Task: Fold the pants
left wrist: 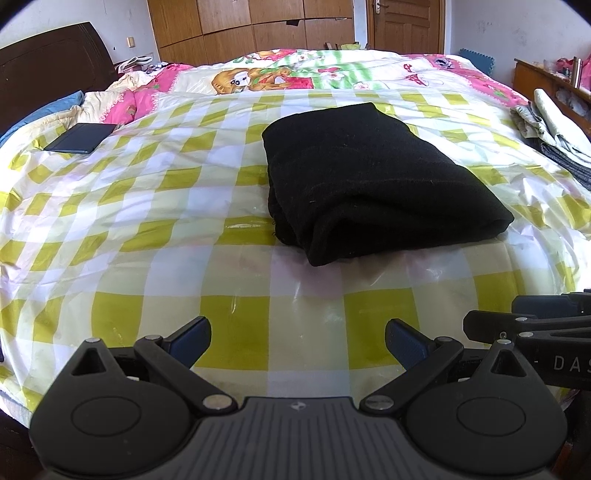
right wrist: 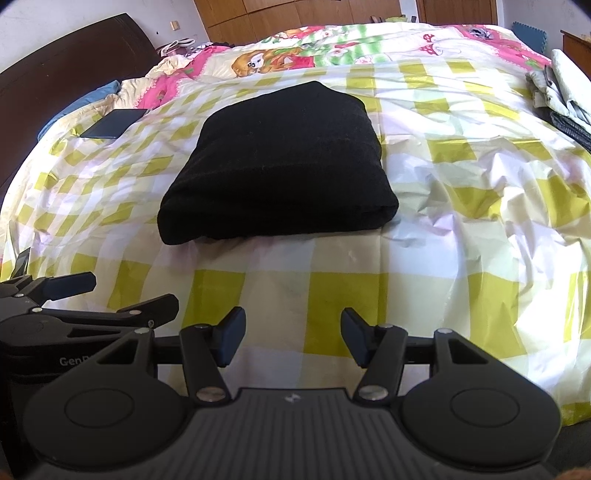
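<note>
On the bed (left wrist: 147,258), a sheet (left wrist: 110,206) checked in yellow-green and white covers the near part of the mattress, and the black pants (left wrist: 369,177) lie on it as a thick folded bundle, roughly rectangular, with the rounded fold edge facing the cameras. Beyond the pants, a quilt (left wrist: 280,74) printed with cartoon animals in pink and green spreads toward the far side of the bed. To the left of the pants, well apart from them, a dark flat rectangular case (left wrist: 79,136) rests near the edge of the sheet, and a dark wooden headboard (left wrist: 48,70) stands further left. To the right of the pants, at the bed's edge, lies a pile of pale and grey clothes (left wrist: 546,129). Behind the quilt stand wooden cabinets (left wrist: 258,26) and a wooden door (left wrist: 404,22).

Nearer the cameras than the pants, both tools hover over bare sheet, side by side. The left gripper (left wrist: 298,345) has its blue-padded fingers (left wrist: 192,339) spread wide apart, released, with nothing between them. The right gripper (right wrist: 293,338) likewise has its fingers (right wrist: 231,338) parted and empty, touching neither pants nor sheet. Each gripper appears at the edge of the other's view.
</note>
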### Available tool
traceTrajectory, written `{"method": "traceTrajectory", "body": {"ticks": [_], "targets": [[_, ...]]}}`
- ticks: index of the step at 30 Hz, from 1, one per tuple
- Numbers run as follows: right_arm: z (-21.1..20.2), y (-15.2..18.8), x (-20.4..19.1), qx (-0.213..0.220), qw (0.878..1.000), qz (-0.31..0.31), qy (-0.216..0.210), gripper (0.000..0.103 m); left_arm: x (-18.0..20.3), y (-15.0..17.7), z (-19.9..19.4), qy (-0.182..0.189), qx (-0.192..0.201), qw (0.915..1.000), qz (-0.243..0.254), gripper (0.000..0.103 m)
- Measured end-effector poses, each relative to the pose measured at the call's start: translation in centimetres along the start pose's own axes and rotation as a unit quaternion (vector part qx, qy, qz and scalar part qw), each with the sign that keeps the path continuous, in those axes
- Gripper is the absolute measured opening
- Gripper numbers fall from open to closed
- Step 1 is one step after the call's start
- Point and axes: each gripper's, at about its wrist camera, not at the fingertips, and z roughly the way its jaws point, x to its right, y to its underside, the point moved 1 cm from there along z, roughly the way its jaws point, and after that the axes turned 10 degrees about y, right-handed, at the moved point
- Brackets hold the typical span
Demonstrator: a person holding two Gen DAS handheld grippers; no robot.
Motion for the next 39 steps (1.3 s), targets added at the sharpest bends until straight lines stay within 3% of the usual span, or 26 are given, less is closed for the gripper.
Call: {"method": "traceTrajectory", "body": {"ticks": [10, 39], "targets": [[0.10, 0.09, 0.01, -0.002, 1.000, 0.000, 0.000, 0.059, 0.86, 0.09, -0.30, -0.027, 0.005, 0.9994, 0.018, 0.103], [0.36, 0.36, -0.13, -0.007, 1.000, -0.005, 0.009, 0.059, 1.01, 0.53, -0.22, -0.038, 0.007, 0.9990, 0.020, 0.103]]}}
